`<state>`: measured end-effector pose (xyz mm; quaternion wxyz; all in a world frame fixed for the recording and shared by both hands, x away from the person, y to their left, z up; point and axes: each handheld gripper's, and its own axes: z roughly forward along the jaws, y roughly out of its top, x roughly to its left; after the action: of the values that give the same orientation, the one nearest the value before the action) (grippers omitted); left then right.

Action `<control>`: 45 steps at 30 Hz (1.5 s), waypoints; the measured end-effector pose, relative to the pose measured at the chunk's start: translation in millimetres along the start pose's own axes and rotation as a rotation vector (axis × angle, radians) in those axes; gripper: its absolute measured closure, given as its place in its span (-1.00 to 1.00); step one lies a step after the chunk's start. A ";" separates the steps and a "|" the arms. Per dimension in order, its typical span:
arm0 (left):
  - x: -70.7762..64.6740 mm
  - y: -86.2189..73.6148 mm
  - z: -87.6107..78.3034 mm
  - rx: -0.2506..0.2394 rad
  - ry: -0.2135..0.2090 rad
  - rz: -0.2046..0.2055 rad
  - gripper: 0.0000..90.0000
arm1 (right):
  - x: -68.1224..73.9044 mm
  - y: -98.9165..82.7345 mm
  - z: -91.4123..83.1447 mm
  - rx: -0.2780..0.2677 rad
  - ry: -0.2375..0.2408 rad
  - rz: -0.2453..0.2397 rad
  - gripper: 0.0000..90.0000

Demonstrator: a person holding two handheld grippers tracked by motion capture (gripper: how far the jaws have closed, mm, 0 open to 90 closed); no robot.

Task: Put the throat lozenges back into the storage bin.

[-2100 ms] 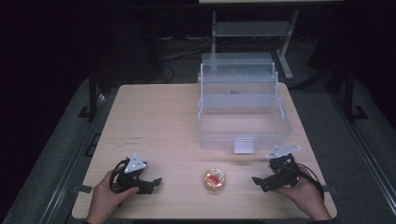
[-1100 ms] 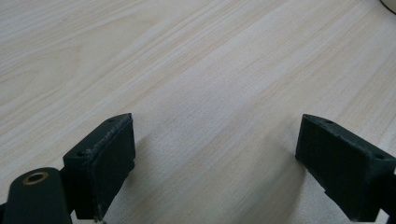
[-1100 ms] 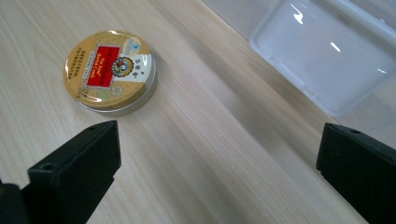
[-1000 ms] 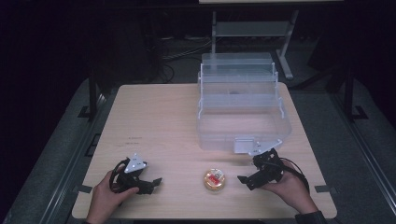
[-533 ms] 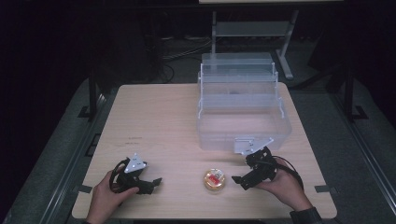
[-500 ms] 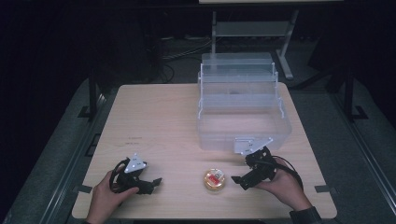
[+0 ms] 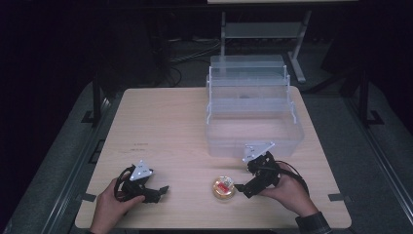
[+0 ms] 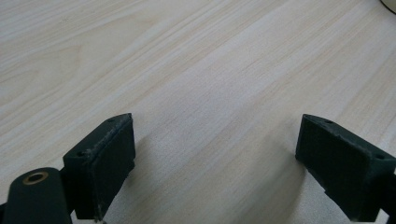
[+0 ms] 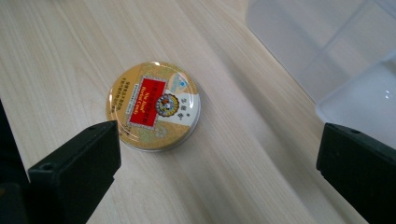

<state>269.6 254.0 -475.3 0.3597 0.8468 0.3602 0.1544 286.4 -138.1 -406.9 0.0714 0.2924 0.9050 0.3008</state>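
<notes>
Moving left since two seconds ago, the right gripper now sits just right of the small round tin, near the clear plastic organiser box on the wooden table. Its jaws gape wide, gripping nothing. The left gripper rests at the near left, jaws wide and empty.

pale blond wood on the counter, fine straight grain streaking across it. the little round tin is golden yellow, with a red panel in the middle of its lid, a white patch at one side and a silvery rim. the right claw shows matte black, the left claw the same black. the storage box is frosted, see-through and colourless. floor around it dark grey.
</notes>
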 end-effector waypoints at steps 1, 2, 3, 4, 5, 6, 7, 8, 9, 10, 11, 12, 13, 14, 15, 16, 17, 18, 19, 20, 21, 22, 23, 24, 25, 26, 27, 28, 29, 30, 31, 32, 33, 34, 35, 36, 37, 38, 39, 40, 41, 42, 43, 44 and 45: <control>0.0 0.0 0.0 0.000 0.000 0.000 -0.75 | 1.4 2.4 1.6 0.005 0.001 -0.010 -1.00; 0.0 0.0 0.0 0.000 0.000 0.000 -0.75 | 1.9 3.3 2.2 0.004 0.002 -0.013 -1.00; 0.0 0.0 0.0 0.000 0.000 0.000 -0.75 | 1.9 3.3 2.2 0.004 0.002 -0.013 -1.00; 0.0 0.0 0.0 0.000 0.000 0.000 -0.75 | 3.2 5.9 3.5 0.007 0.003 -0.020 -1.00; 0.0 0.0 0.0 0.000 0.000 0.000 -0.75 | 3.2 5.9 3.5 0.007 0.003 -0.020 -1.00; 0.0 0.0 0.0 0.000 0.000 0.000 -0.75 | 3.8 6.8 4.0 0.006 0.007 -0.021 -1.00; 0.0 0.0 0.0 0.000 0.000 0.000 -0.75 | 4.5 8.0 5.0 0.006 0.007 -0.026 -1.00; 0.0 0.0 0.0 0.000 0.000 0.000 -0.75 | 5.1 9.0 5.8 0.007 0.007 -0.031 -1.00; 0.0 0.0 0.0 0.000 0.000 0.000 -0.75 | 5.9 9.9 6.7 0.008 0.010 -0.032 -1.00; 0.0 0.0 0.0 0.000 0.000 0.000 -0.75 | 7.0 11.4 8.3 0.010 0.013 -0.036 -1.00; 0.0 0.0 0.0 0.000 0.000 0.000 -0.75 | 7.0 11.4 8.3 0.010 0.013 -0.036 -1.00; 0.0 0.0 0.0 0.000 0.000 0.000 -0.75 | 8.3 13.0 10.5 0.013 0.016 -0.043 -1.00; 0.0 0.0 0.0 0.000 0.000 0.000 -0.75 | 8.3 13.0 10.5 0.013 0.016 -0.043 -1.00; 0.0 0.0 0.0 0.000 0.000 0.000 -0.75 | 9.3 14.4 12.6 0.016 0.019 -0.049 -1.00; 0.0 0.0 0.0 0.000 0.000 0.000 -0.75 | 9.9 15.0 13.8 0.017 0.020 -0.051 -1.00; 0.0 0.0 0.0 0.000 0.000 0.000 -0.75 | 9.9 15.0 13.8 0.017 0.020 -0.051 -1.00; 0.0 0.0 0.0 0.000 0.000 0.000 -0.75 | 11.4 16.2 16.2 0.023 0.023 -0.055 -1.00; 0.0 0.0 0.0 0.000 0.000 0.000 -0.75 | 11.8 16.6 17.3 0.024 0.024 -0.058 -1.00; 0.0 0.0 0.0 0.000 0.000 0.000 -0.75 | 11.8 16.6 17.3 0.024 0.024 -0.058 -1.00; -0.1 0.0 0.0 0.000 0.000 0.000 -0.75 | 13.3 17.9 20.1 0.028 0.029 -0.064 -1.00; 0.0 0.0 0.0 0.000 0.000 0.000 -0.75 | 13.3 17.9 20.1 0.028 0.029 -0.064 -1.00; 0.0 0.0 0.0 0.000 0.000 0.000 -0.75 | 14.4 19.0 22.2 0.034 0.032 -0.070 -1.00; 0.0 0.0 0.0 0.000 0.000 0.000 -0.75 | 15.1 19.4 23.2 0.034 0.035 -0.072 -1.00; 0.0 0.0 0.0 0.000 0.000 0.000 -0.75 | 15.1 19.4 23.2 0.034 0.035 -0.072 -1.00; -0.1 -0.1 0.0 -0.001 0.000 0.001 -0.75 | 16.8 20.5 25.5 0.041 0.039 -0.079 -1.00; 0.0 0.0 0.0 0.000 0.001 0.001 -0.75 | 16.8 20.5 25.5 0.041 0.039 -0.079 -1.00; -0.1 0.0 0.0 0.000 0.000 0.000 -0.75 | 17.5 21.0 26.4 0.045 0.040 -0.082 -1.00; -0.1 0.0 0.0 0.000 0.000 0.001 -0.75 | 18.6 21.5 27.7 0.047 0.041 -0.083 -1.00; -0.1 -0.1 0.0 -0.001 0.000 0.001 -0.75 | 19.6 22.2 29.2 0.047 0.045 -0.088 -1.00; -0.1 0.0 0.0 0.000 0.000 0.001 -0.75 | 19.6 22.2 29.2 0.047 0.045 -0.088 -1.00; -0.1 0.0 0.0 0.000 0.001 0.001 -0.75 | 20.8 22.7 30.9 0.051 0.045 -0.091 -1.00; -0.1 -0.1 0.0 -0.001 0.000 0.001 -0.75 | 21.4 22.8 31.6 0.053 0.046 -0.090 -1.00; -0.1 -0.1 0.0 -0.001 0.000 0.001 -0.75 | 21.4 22.8 31.6 0.053 0.046 -0.090 -1.00; -0.1 -0.1 0.0 0.000 0.001 0.001 -0.75 | 22.9 22.6 34.1 0.052 0.051 -0.091 -1.00; -0.1 -0.1 0.0 0.000 0.001 0.001 -0.75 | 22.9 22.6 34.1 0.052 0.051 -0.091 -1.00; -0.1 -0.1 -0.1 0.000 0.001 0.001 -0.75 | 24.2 22.4 36.4 0.062 0.051 -0.096 -1.00; -0.1 -0.1 -0.1 0.000 0.001 0.001 -0.75 | 24.2 22.4 36.4 0.062 0.051 -0.096 -1.00; -0.1 -0.1 -0.2 0.000 0.001 0.001 -0.75 | 25.9 22.3 38.8 0.067 0.049 -0.101 -1.00; -0.1 -0.2 -0.2 0.000 0.001 0.001 -0.75 | 25.9 22.3 38.8 0.067 0.049 -0.101 -1.00; -0.1 -0.2 -0.2 0.000 0.001 0.001 -0.75 | 27.0 22.3 39.9 0.068 0.055 -0.095 -1.00; -0.1 -0.2 -0.2 0.000 0.001 0.001 -0.75 | 27.6 22.4 40.9 0.071 0.057 -0.096 -1.00; -0.2 -0.2 -0.2 0.000 0.001 0.001 -0.75 | 28.8 22.1 43.5 0.076 0.061 -0.097 -1.00; -0.1 -0.2 -0.2 0.000 0.001 0.001 -0.75 | 28.8 22.1 43.5 0.076 0.061 -0.097 -1.00; -0.2 -0.2 -0.2 0.000 0.001 0.001 -0.75 | 29.3 21.9 44.4 0.080 0.063 -0.096 -1.00; -0.1 -0.2 -0.2 0.000 0.001 0.001 -0.75 | 30.2 21.5 46.7 0.087 0.067 -0.100 -1.00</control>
<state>269.3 254.1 -475.3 0.3593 0.8470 0.3598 0.1550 286.5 -83.4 -430.7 0.0431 0.2396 0.9325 0.2667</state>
